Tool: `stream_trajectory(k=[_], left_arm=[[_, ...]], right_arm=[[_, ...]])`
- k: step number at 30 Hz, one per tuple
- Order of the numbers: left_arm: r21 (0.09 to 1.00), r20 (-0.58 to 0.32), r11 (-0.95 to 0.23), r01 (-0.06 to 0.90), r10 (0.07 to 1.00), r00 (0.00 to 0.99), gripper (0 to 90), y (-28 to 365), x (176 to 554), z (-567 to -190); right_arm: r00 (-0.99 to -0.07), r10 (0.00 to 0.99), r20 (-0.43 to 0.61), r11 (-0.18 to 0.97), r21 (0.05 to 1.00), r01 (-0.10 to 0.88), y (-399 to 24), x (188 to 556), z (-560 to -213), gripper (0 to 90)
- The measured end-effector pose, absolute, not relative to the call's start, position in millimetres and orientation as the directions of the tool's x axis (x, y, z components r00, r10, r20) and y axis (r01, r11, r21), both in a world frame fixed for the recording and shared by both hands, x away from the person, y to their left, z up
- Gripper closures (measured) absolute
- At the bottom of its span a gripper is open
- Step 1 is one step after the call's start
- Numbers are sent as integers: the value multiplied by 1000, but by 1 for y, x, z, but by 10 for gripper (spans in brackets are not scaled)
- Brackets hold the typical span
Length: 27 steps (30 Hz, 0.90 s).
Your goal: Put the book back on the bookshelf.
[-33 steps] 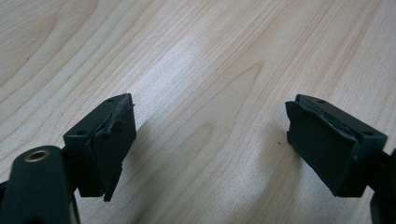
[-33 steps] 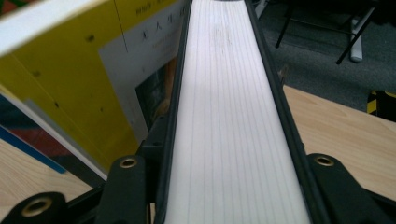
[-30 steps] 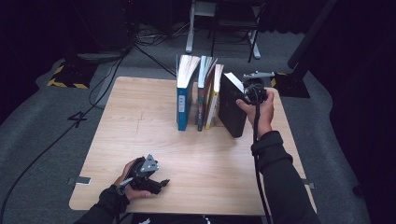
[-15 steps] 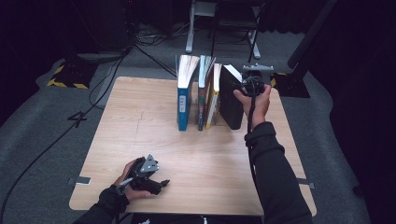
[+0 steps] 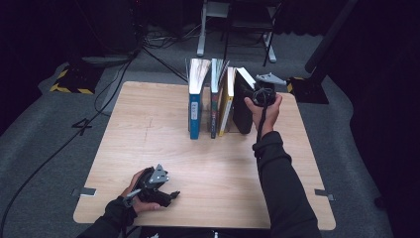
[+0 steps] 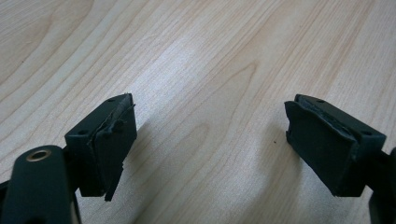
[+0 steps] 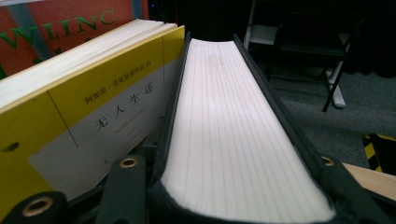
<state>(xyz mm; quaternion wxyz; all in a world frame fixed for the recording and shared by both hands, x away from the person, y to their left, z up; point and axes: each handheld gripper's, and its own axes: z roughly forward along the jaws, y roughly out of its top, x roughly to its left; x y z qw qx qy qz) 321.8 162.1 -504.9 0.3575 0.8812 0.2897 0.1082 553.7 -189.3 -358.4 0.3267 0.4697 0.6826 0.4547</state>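
Right hand-held gripper (image 5: 257,94) clamped on black book (image 5: 241,106), yellow book (image 5: 227,101) touching

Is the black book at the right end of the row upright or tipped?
Tipped: the thick black hardcover book leans left onto the yellow paperback.

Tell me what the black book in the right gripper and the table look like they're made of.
Black book: paper pages, cream and matt, their edges showing as fine lines; the black cover looks like a smooth matt hardback, though board or plastic coating can't be told. Table: pale wood grain with a slight sheen, probably laminate or varnished veneer rather than solid wood.
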Motion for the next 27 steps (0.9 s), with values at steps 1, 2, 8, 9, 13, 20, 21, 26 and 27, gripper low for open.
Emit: stream_trajectory(k=[1,2,8,9,13,20,21,26,27], left_arm=[[693,-17,-576,433,588,809,162,162,322,-505],[693,-16,-577,433,588,809,162,162,322,-505],[693,-16,-577,433,588,809,162,162,322,-505],[692,-16,-577,433,588,809,162,162,322,-505],[693,-16,-577,433,588,809,161,162,322,-505],[693,-16,-577,432,587,809,161,162,322,-505],[693,-17,-577,433,587,809,161,162,322,-505],[694,-17,-575,433,588,809,161,162,322,-505],[694,-17,-575,433,588,809,161,162,322,-505]], right_arm=[[-345,938,-18,144,928,344,-189,554,-359,529],[-343,939,-25,150,927,344,-188,553,-360,528],[-356,934,-30,164,921,353,-191,548,-366,520],[-359,933,-33,170,919,356,-191,547,-366,519],[-356,934,-21,158,919,361,-193,545,-368,513],[-367,930,-9,162,907,388,-193,545,-366,481],[-372,928,5,153,907,393,-195,544,-366,472],[-406,913,21,156,904,397,-202,537,-366,421],[-414,910,15,166,902,398,-203,534,-366,417]])
